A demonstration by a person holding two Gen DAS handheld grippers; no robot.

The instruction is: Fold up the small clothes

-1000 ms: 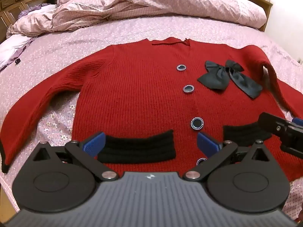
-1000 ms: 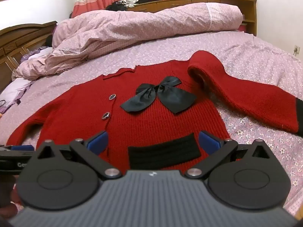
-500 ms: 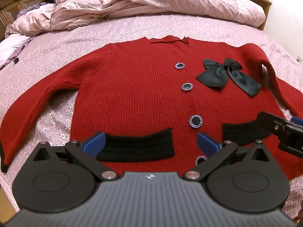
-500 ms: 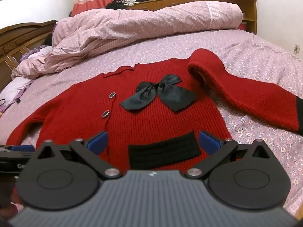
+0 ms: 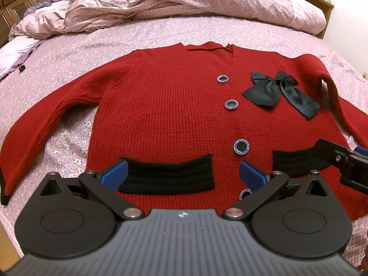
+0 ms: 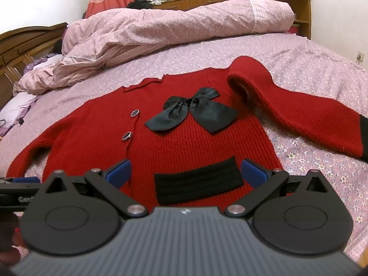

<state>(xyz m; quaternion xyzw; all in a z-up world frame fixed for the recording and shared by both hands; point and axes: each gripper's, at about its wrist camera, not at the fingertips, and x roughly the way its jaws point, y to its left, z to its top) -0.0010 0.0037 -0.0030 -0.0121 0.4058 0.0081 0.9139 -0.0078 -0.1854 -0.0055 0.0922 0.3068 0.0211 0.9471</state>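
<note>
A small red knit cardigan (image 5: 170,105) lies flat, front up, on the bed, with dark buttons, a black bow (image 5: 276,92) and two black pocket bands. It also shows in the right wrist view (image 6: 179,142), where its right sleeve (image 6: 299,112) bulges up at the shoulder. My left gripper (image 5: 184,172) is open and empty, above the hem over the left pocket band (image 5: 168,174). My right gripper (image 6: 186,172) is open and empty, over the right pocket band (image 6: 197,181). The right gripper shows at the right edge of the left wrist view (image 5: 345,161).
The bed has a pink flowered sheet (image 5: 69,55). A rumpled pink duvet (image 6: 174,27) is heaped along the far side. A wooden headboard (image 6: 25,46) stands at the left and wooden shelving (image 6: 299,2) at the back right.
Both grippers have drawn slightly closer to the cardigan's hem; the view has shifted a little. The cardigan has not moved and both grippers stay open.
</note>
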